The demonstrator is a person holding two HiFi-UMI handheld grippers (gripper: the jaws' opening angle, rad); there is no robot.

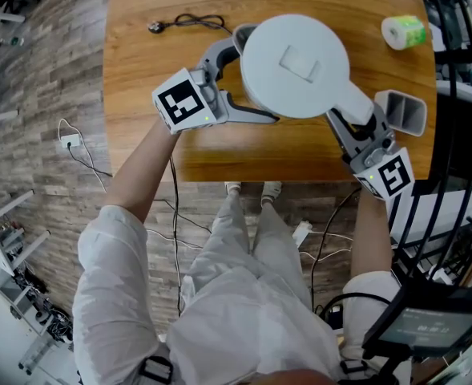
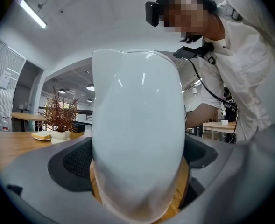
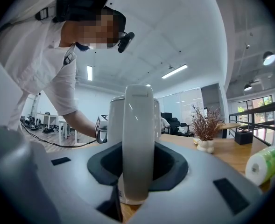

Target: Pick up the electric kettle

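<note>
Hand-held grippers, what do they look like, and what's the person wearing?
The left hand-held gripper and right hand-held gripper are grey with dark jaw pads; each carries a white cube with black square markers. A black cable hangs from the left one. The person wears white short sleeves.

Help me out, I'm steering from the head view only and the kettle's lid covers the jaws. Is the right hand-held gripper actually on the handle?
Observer: Yes. In the right gripper view the right hand-held gripper has the handle of the electric kettle clamped upright between its pads.
Operator: And the left one?
Observer: The left hand-held gripper presses both pads against the kettle's white sides.
Operator: Is it off the table?
Observer: Cannot tell; the wooden table shows just under its base in both gripper views.
</note>
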